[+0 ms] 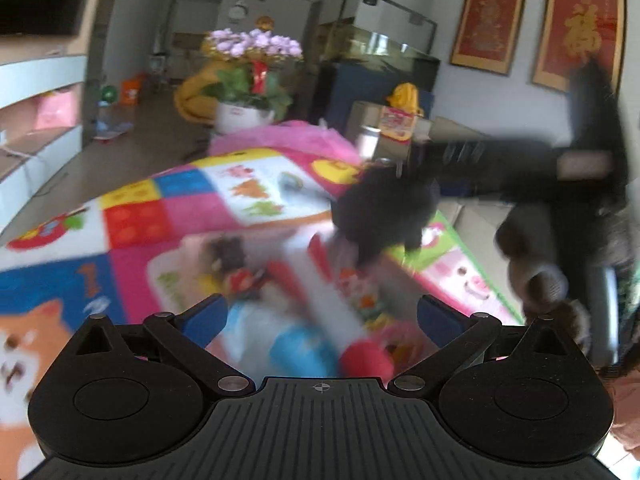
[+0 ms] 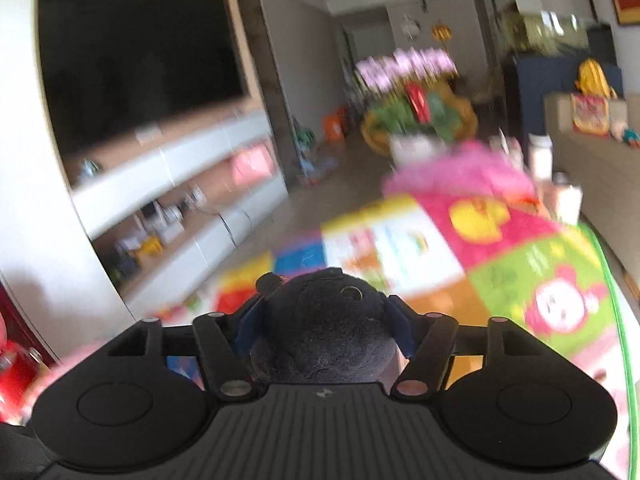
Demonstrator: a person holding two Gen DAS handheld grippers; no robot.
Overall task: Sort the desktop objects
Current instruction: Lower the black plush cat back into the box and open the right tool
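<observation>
1. Right gripper [image 2: 326,330] pinches a dark plush toy [image 2: 324,336], carried above the colourful play mat [image 2: 520,280].
2. Left gripper [image 1: 320,316], fingers spread and empty, hovers over blurred small toys [image 1: 304,320] on the mat.
3. Advice: keep the pinch firm until the plush is over its sorting place.

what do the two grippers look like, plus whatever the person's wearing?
Both match: the left gripper and right gripper have a ribbed black body with a small crosshair mark, two round black discs either side, black linkage bars on silver pivot pins, and blue finger pads. No cables visible. The left view shows a grey knit glove and a dark sleeve, blurred.
</observation>
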